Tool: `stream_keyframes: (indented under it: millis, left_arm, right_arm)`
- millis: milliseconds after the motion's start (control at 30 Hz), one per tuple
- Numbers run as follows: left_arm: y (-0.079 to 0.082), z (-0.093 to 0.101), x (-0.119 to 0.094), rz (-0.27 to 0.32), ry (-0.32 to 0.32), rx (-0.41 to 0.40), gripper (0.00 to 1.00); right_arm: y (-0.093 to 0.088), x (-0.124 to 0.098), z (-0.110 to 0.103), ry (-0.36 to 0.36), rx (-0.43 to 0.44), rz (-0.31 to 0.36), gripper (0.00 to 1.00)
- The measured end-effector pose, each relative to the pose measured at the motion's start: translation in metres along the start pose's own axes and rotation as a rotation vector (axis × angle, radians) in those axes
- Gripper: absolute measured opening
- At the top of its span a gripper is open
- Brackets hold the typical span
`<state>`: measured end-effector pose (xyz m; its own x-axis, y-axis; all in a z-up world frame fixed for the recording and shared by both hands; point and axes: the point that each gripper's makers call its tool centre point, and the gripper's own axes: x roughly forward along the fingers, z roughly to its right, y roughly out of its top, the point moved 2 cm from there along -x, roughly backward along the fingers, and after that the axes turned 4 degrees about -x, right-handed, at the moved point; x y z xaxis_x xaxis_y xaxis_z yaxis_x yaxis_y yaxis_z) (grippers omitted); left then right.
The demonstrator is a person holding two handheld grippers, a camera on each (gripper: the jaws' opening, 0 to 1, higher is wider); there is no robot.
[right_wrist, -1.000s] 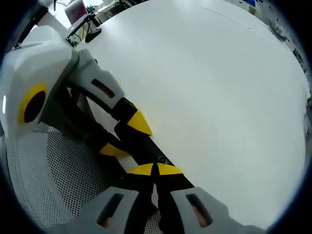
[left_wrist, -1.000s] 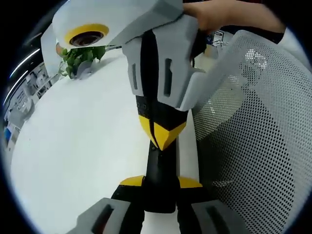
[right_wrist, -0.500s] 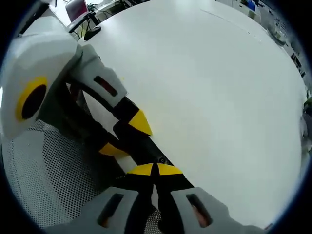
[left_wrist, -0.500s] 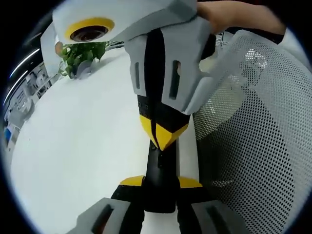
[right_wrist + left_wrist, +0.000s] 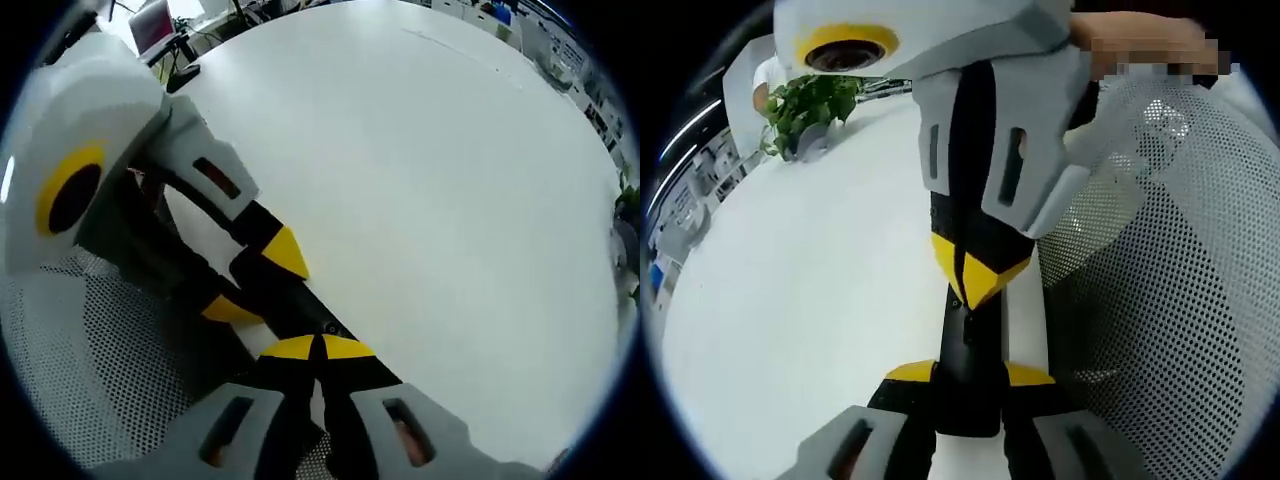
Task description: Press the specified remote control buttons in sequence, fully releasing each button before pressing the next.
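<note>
Bright even light, soft shadows, strong fisheye edge distortion.

Black remote (image 5: pixel 970 360); white table (image 5: pixel 810 290); green plant (image 5: pixel 805 105); white perforated chair (image 5: pixel 1160 300)

remote (image 5: pixel 968 350) on table (image 5: pixel 790 300) edge, mesh chair (image 5: pixel 1160 300) beside, plant (image 5: pixel 805 110) beyond

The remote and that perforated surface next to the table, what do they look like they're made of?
The remote looks like black plastic with a slight sheen: smooth and dark, buttons too small to tell. The perforated surface looks like pale grey plastic or mesh, matte, with regular round holes, possibly a chair back. The table looks smooth, matte white laminate.
</note>
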<state>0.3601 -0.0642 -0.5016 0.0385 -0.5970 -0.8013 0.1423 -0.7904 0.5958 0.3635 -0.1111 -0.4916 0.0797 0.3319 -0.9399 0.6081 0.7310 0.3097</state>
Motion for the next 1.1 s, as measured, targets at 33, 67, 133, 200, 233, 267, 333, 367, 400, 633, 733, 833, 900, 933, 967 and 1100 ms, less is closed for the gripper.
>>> stream_keyframes:
  millis: [33,67,133,200,233,267,333,367,400,633,733,833,900,933,967,1100]
  left_arm:
    - [0.0,0.0,0.0,-0.001,0.0,0.001,0.24]
    - [0.0,0.0,0.0,-0.001,0.0,0.002,0.24]
    - [0.0,0.0,0.0,-0.004,0.001,0.002,0.24]
    - [0.0,0.0,0.0,-0.007,0.003,-0.002,0.24]
    - [0.0,0.0,0.0,-0.009,0.006,-0.008,0.24]
    - [0.0,0.0,0.0,-0.01,0.006,-0.007,0.24]
    - [0.0,0.0,0.0,-0.012,0.008,-0.01,0.24]
    - [0.0,0.0,0.0,-0.013,0.009,-0.012,0.24]
    - [0.001,0.0,0.0,-0.015,0.01,-0.011,0.24]
    - [0.002,-0.002,0.001,-0.02,0.023,-0.019,0.24]
    - [0.002,-0.002,0.001,-0.019,0.026,-0.021,0.24]
    - [0.002,-0.002,0.001,-0.013,0.025,-0.021,0.24]
    - [0.002,-0.002,0.001,-0.012,0.025,-0.021,0.24]
    - [0.002,-0.002,0.001,-0.012,0.024,-0.02,0.24]
    - [0.002,-0.002,0.001,-0.011,0.024,-0.02,0.24]
    - [0.002,-0.003,0.001,-0.009,0.023,-0.02,0.24]
  right_arm:
    - [0.0,0.0,0.0,-0.007,-0.001,0.014,0.0]
    - [0.0,0.0,-0.001,-0.012,-0.001,0.021,0.0]
    - [0.0,0.0,0.0,-0.019,0.011,0.037,0.0]
    - [0.0,0.0,0.001,-0.016,0.034,0.054,0.0]
    - [0.0,0.0,0.001,-0.013,0.042,0.058,0.0]
    - [0.0,0.0,0.001,-0.005,0.075,0.074,0.0]
    - [-0.001,-0.001,0.001,0.014,0.13,0.108,0.0]
    - [-0.002,-0.001,0.002,0.016,0.139,0.105,0.0]
    - [-0.002,-0.002,0.003,0.022,0.139,0.096,0.0]
    - [-0.007,-0.002,-0.003,0.055,0.147,0.064,0.0]
    - [-0.009,-0.001,-0.007,0.054,0.109,0.045,0.0]
    - [-0.008,-0.001,-0.007,0.052,0.094,0.05,0.0]
    - [-0.008,-0.001,-0.007,0.052,0.091,0.051,0.0]
    - [-0.007,-0.002,-0.005,0.043,0.088,0.054,0.0]
    - [-0.007,-0.002,-0.005,0.037,0.086,0.057,0.0]
    - [-0.006,-0.002,-0.004,0.037,0.085,0.064,0.0]
